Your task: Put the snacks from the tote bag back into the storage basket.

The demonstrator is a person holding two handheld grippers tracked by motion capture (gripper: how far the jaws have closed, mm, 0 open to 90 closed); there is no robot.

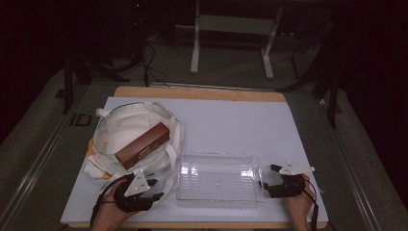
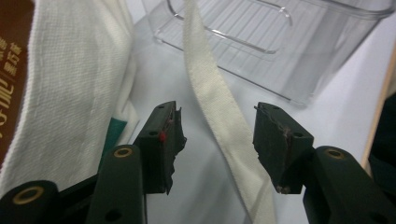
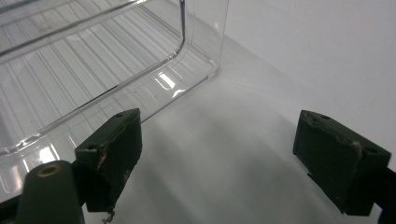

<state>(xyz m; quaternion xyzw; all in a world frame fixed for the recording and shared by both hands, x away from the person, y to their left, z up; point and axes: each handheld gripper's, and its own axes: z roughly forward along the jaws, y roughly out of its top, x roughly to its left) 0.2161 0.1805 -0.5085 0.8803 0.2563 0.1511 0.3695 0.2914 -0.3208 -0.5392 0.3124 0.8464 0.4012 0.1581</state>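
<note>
A cream cloth tote bag (image 1: 127, 130) lies at the table's left with a brown box (image 1: 143, 145) resting on top of it. A clear plastic tray (image 1: 217, 175) sits in the middle near the front edge. My left gripper (image 1: 153, 188) is open just in front of the bag; in the left gripper view the bag's strap (image 2: 212, 100) runs between its jaws untouched, with the brown box (image 2: 11, 70) at the far left. My right gripper (image 1: 269, 179) stands open beside the tray's right end, with the tray's corner (image 3: 140, 70) just ahead of its left jaw.
A white sheet (image 1: 250, 125) covers the wooden tabletop (image 1: 197, 92). Beyond the table stand a white frame's legs (image 1: 195, 48) and cables on the floor. The person's hands come in at the bottom edge.
</note>
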